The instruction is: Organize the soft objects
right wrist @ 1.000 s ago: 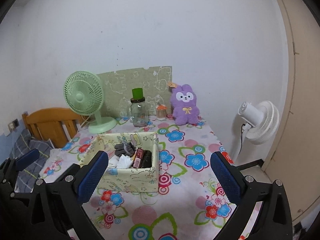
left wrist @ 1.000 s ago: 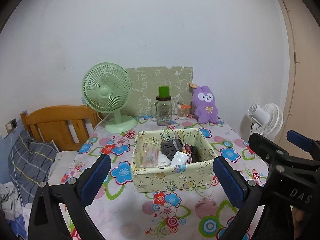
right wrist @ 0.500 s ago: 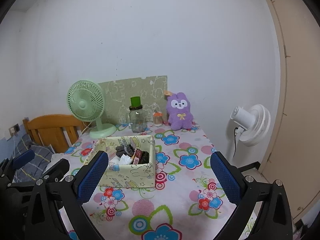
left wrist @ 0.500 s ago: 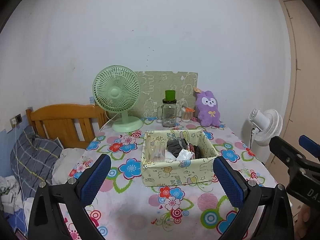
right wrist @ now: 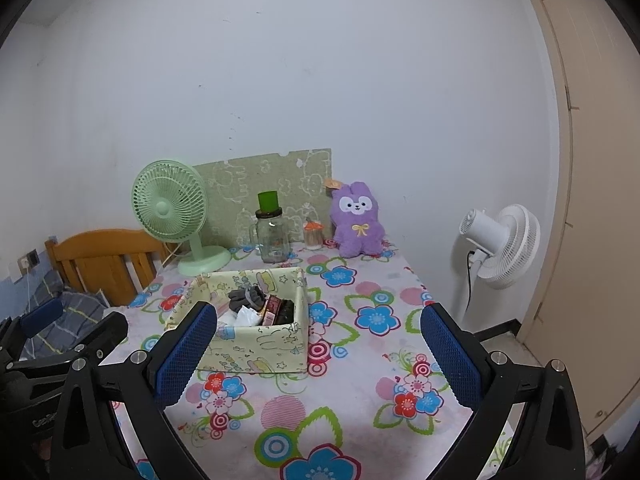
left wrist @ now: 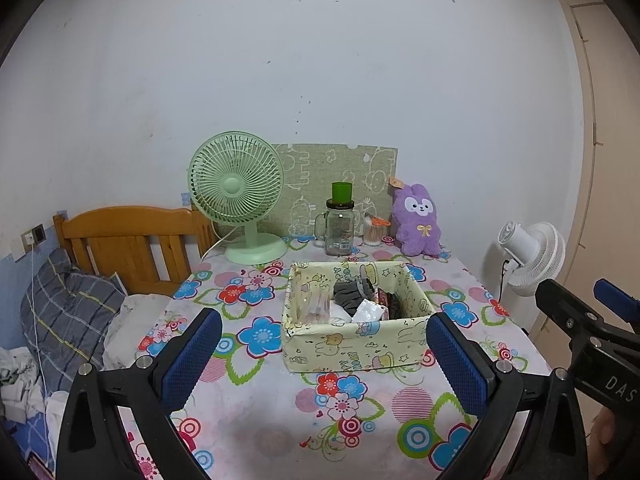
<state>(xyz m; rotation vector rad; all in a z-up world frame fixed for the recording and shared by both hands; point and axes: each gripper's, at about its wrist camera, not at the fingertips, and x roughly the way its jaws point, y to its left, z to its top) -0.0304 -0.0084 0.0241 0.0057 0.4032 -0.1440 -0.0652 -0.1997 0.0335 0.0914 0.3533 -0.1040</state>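
Both grippers, left gripper point(left wrist: 324, 354) and right gripper point(right wrist: 318, 350), hover wide open and empty-jawed over the floral table point(right wrist: 352, 408), while the fabric box point(left wrist: 356, 336) holds what look like dark socks point(left wrist: 352, 294) mid-table.

box point(left wrist: 356, 344) table point(left wrist: 280, 432) centre | fan point(left wrist: 238, 196) back-left edge | jar point(left wrist: 339, 228) back edge | plush point(left wrist: 418, 220) back-right corner

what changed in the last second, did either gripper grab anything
Neither took hold of anything. Both the left gripper and the right gripper drew back from the table, so the box and the purple bunny look farther off. Both are open and empty, as before. The box, its contents, the bunny, the jar and the green fan have not moved.
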